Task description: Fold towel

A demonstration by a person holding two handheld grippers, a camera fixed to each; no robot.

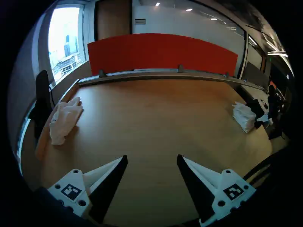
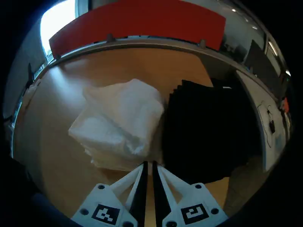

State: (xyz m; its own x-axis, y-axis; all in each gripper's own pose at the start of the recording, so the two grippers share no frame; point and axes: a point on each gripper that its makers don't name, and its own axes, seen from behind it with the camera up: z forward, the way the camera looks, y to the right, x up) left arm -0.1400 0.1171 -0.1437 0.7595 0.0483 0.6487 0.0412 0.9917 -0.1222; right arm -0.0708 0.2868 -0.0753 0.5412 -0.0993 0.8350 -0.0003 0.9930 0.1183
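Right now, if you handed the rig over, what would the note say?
Left hand-held gripper: open, empty, above the table.
Right hand-held gripper: shut, tips at the near edge of the folded white towel stack; can't tell whether cloth is pinched.
Black cloth pile sits beside that stack.
Crumpled white towels lie at the table's left edge in the left gripper view.
Done: one stack folded. Left: the crumpled towels.

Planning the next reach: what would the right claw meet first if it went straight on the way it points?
Probably the near corner of the white towel stack, just ahead of the right claw. The black fabric stack lies right beside that line, so it is a close call.
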